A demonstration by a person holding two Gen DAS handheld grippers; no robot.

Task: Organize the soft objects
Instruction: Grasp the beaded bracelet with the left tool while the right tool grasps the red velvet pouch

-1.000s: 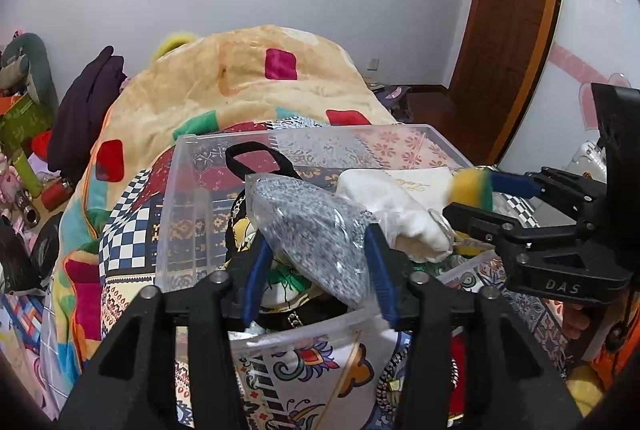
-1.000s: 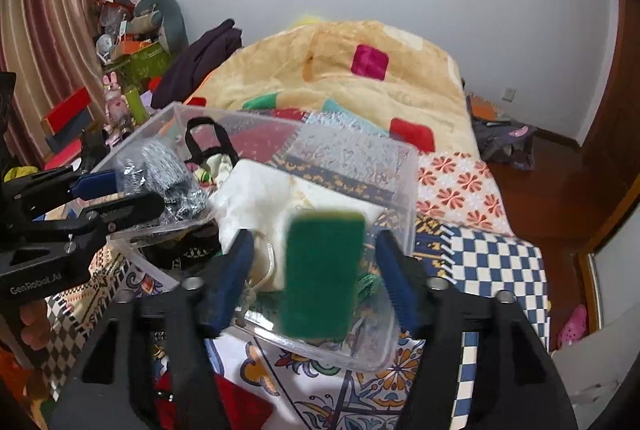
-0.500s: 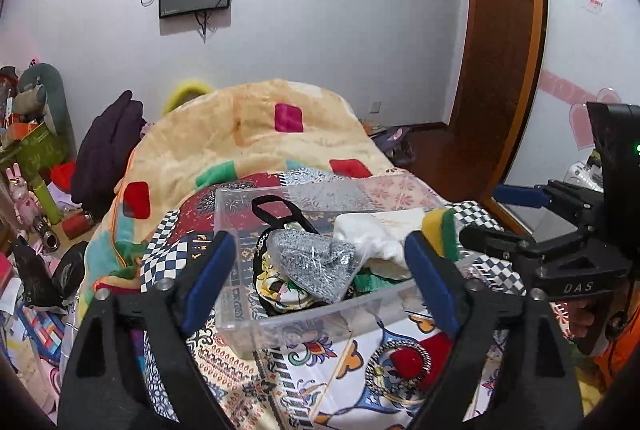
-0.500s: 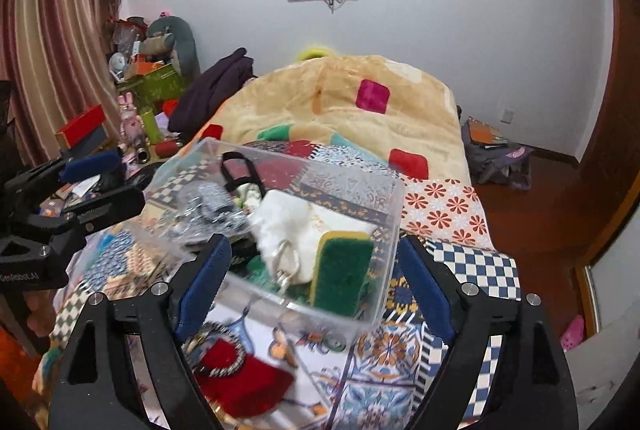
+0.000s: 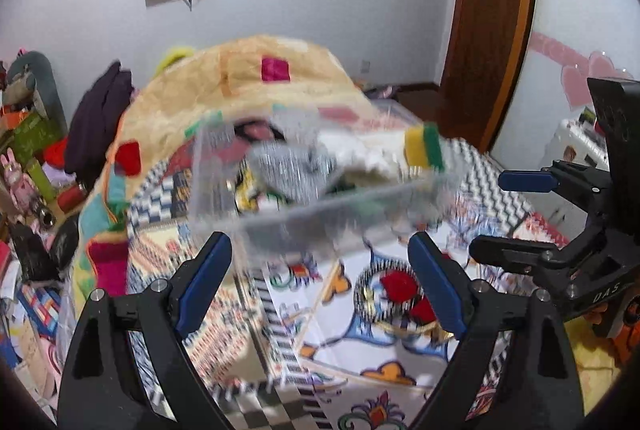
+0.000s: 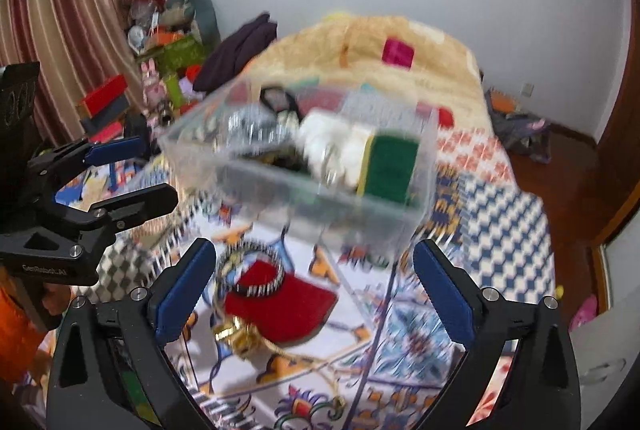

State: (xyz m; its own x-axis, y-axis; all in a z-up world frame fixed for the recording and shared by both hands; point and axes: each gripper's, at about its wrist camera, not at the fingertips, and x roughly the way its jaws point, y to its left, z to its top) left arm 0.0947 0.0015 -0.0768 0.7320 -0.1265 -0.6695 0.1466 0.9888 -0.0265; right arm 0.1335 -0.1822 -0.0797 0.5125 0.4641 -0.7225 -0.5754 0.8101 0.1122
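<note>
Several soft items already lie inside the clear plastic bin (image 6: 304, 166), which sits on the patterned bed cover (image 6: 500, 230) well forward of both tools: a green-and-yellow sponge (image 6: 390, 166) stands on edge at the bin's right end, a white plush item (image 6: 332, 142) is beside it, and a silvery bagged item (image 5: 288, 166) sits toward the left. Motion blur prevents identifying the darker items beneath them. Left tool (image 5: 320, 286) is released, jaws wide apart and holding nothing; right tool (image 6: 316, 290) is likewise spread and empty. Neither touches the bin. On the cover just ahead of the right tool lies a red item (image 6: 280, 302) with a banded ring (image 6: 250, 270) and gold cord; whether these belong to the task cannot be told. Judged from this layout, the collecting appears largely done, with at most those loose pieces left
</note>
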